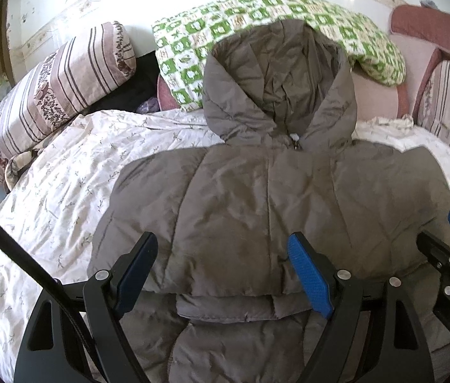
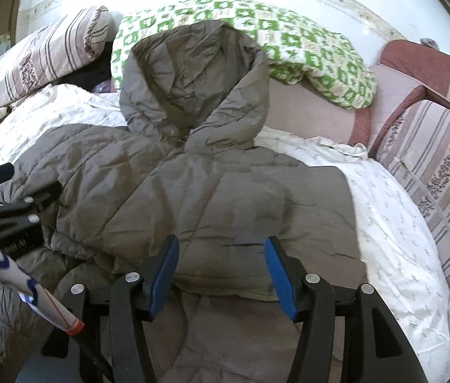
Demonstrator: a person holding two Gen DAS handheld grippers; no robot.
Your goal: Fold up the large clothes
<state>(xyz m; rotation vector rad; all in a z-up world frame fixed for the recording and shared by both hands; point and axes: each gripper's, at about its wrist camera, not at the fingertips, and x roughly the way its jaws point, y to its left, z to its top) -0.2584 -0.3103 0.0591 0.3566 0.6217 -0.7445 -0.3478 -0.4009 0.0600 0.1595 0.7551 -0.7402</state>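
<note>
The grey-brown hooded puffer jacket (image 1: 240,191) lies spread on the floral-sheeted bed (image 1: 65,175) for folding; left gripper (image 1: 225,274) and right gripper (image 2: 221,274) hover at its folded hem, fingers apart, empty.

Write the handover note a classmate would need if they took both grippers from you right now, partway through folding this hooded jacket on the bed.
Left gripper: open, holding nothing, over the jacket's lower front.
Right gripper: open, holding nothing, over the jacket's folded-up bottom edge.
Grey puffer jacket: front up on the white floral sheet, zipped, hood lying against the green checked quilt.
Done: the bottom looks doubled over once and the sides look turned in.
Left: fold the hood down, then halve the body into a compact bundle.
</note>
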